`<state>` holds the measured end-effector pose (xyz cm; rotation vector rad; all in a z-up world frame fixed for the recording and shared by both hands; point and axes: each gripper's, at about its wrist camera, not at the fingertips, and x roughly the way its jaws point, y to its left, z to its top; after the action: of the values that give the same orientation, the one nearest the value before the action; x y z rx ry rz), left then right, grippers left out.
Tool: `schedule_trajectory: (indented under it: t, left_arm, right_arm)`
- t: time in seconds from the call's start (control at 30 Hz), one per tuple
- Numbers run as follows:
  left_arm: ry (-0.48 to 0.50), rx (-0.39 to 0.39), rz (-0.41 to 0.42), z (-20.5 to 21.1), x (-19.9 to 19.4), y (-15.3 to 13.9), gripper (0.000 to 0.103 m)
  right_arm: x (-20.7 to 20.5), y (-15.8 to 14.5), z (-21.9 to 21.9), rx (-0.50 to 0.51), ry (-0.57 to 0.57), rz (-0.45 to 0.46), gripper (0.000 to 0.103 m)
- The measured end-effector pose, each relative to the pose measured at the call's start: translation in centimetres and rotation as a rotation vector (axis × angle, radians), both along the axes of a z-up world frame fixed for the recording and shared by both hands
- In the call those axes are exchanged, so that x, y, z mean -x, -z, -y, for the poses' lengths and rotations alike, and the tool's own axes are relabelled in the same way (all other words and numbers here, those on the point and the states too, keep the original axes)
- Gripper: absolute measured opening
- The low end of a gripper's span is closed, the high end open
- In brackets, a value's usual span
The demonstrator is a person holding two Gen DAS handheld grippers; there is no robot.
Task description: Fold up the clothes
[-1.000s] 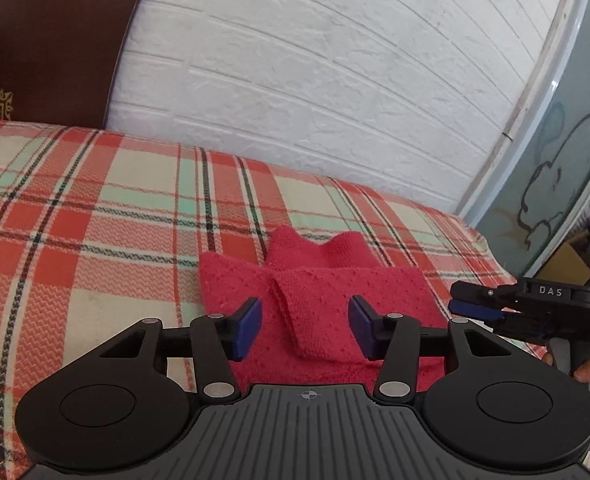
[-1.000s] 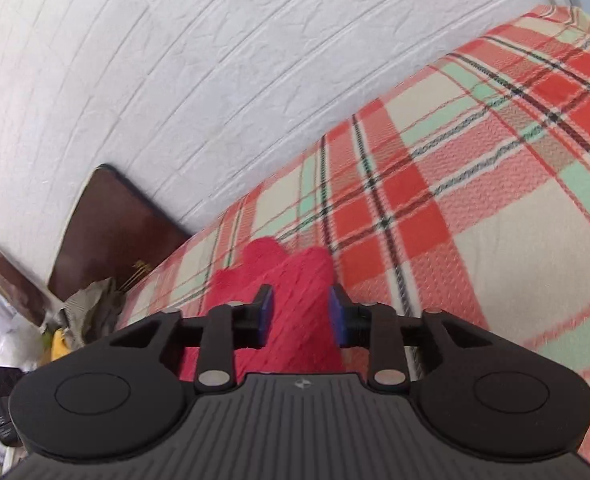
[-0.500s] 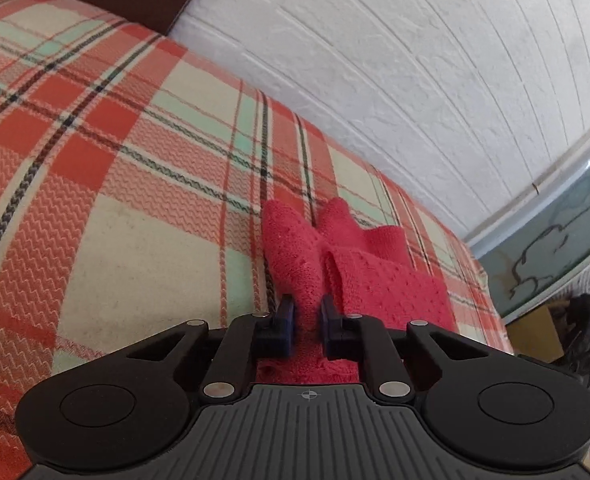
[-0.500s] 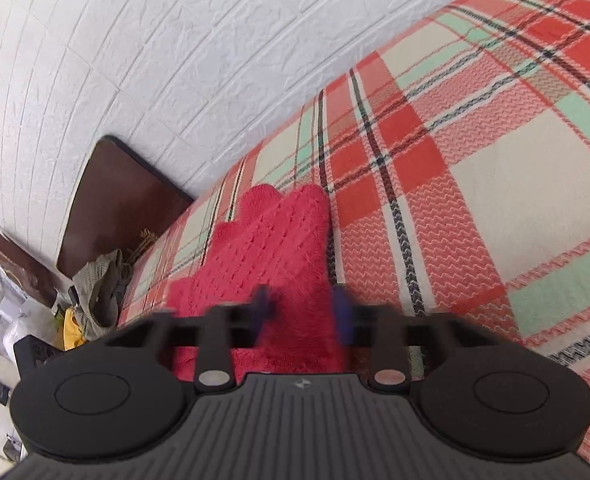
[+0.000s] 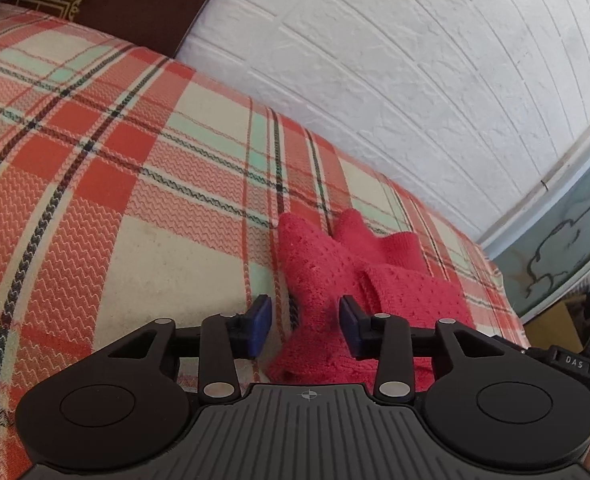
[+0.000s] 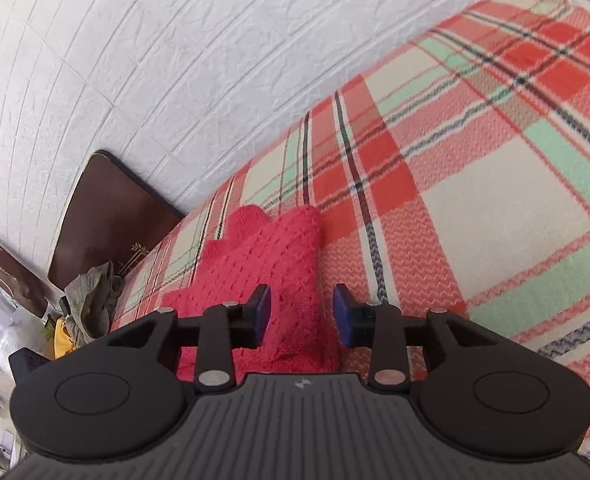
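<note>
Right now the red knitted garment [image 5: 327, 276] lies in a compact bundle on the plaid blanket [image 5: 95, 184], at lower centre of the left wrist view and running up toward the white brick wall [image 5: 395, 60]. Its layers already overlap, with a flap laid across the body and two rounded ends poking out at the far side. Both tools are released: the left gripper [image 5: 305, 330] has its blue pads apart with the garment's near left edge between them but not pinched, and the right gripper [image 6: 302, 315] is likewise spread, straddling the near right edge [image 6: 315, 280] of the same bundle. From each tool the cloth stretches straight ahead along the fingers, its long axis pointing away toward the wall, so both grippers sit at the same near end, one at each corner, about equally close. Such a scene suits either a bundle just let go after a fold or corners about to be taken for another; the pictures do not settle which.
</note>
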<state>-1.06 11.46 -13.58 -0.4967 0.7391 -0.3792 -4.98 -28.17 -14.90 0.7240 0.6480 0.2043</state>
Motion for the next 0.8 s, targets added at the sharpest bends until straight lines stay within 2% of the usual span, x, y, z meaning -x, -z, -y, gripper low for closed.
schedule_trajectory:
  t: [0.13, 0.2, 0.23, 0.27, 0.3, 0.4, 0.43, 0.47, 0.5, 0.53, 0.57, 0.6, 0.7, 0.8]
  left_arm:
    - [0.011, 0.006, 0.008, -0.2, 1.2, 0.1, 0.064]
    - [0.014, -0.004, 0.014, 0.0, 1.4, 0.3, 0.061]
    - [0.017, -0.014, 0.014, 0.2, 1.3, 0.5, 0.055]
    - [0.021, -0.024, 0.014, 0.3, 1.3, 0.6, 0.013]
    - [0.024, -0.034, 0.013, 0.5, 1.2, 0.7, 0.011]
    - [0.031, -0.059, 0.047, 0.7, 1.5, 1.1, 0.011]
    - [0.030, -0.055, 0.048, 0.6, 1.6, 1.1, 0.011]
    - [0.026, -0.048, 0.045, 0.5, 1.6, 1.0, 0.016]
    - [0.022, -0.045, 0.045, 0.4, 1.7, 0.8, 0.032]
    - [0.014, -0.046, 0.047, 0.3, 2.1, 0.4, 0.044]
    - [0.001, -0.053, 0.052, 0.1, 2.6, 0.0, 0.051]
    - [-0.005, -0.060, 0.067, -0.1, 3.4, -0.7, 0.053]
    - [0.043, -0.073, 0.105, -0.4, 6.3, -2.3, 0.059]
    - [0.104, -0.098, 0.098, -0.2, 9.6, -2.5, 0.068]
  right_arm:
    - [0.4, 0.3, -0.3, 0.001, -0.029, -0.021, 0.043]
    - [0.3, 0.8, -0.8, 0.004, -0.034, -0.037, 0.043]
    - [0.3, 1.0, -0.9, 0.002, -0.033, -0.045, 0.035]
    - [0.3, 1.3, -1.0, -0.001, -0.032, -0.052, 0.023]
    - [0.3, 1.5, -1.0, -0.004, -0.030, -0.059, 0.012]
    - [0.7, 1.7, -0.8, -0.019, -0.019, -0.057, 0.012]
    - [1.1, 1.5, -0.7, -0.022, -0.017, -0.048, 0.011]
    - [1.5, 1.3, -0.7, -0.025, -0.016, -0.040, 0.011]
    - [1.9, 1.0, -0.7, -0.028, -0.014, -0.031, 0.017]
    - [2.3, 0.8, -0.6, -0.030, -0.013, -0.023, 0.026]
    - [2.7, 0.5, -0.6, -0.033, -0.011, -0.014, 0.034]
    - [3.1, 0.3, -0.5, -0.036, -0.010, -0.006, 0.043]
    - [4.8, -0.6, -0.6, -0.041, -0.022, 0.020, 0.046]
    - [7.8, -1.5, -1.3, -0.019, -0.069, 0.028, 0.055]
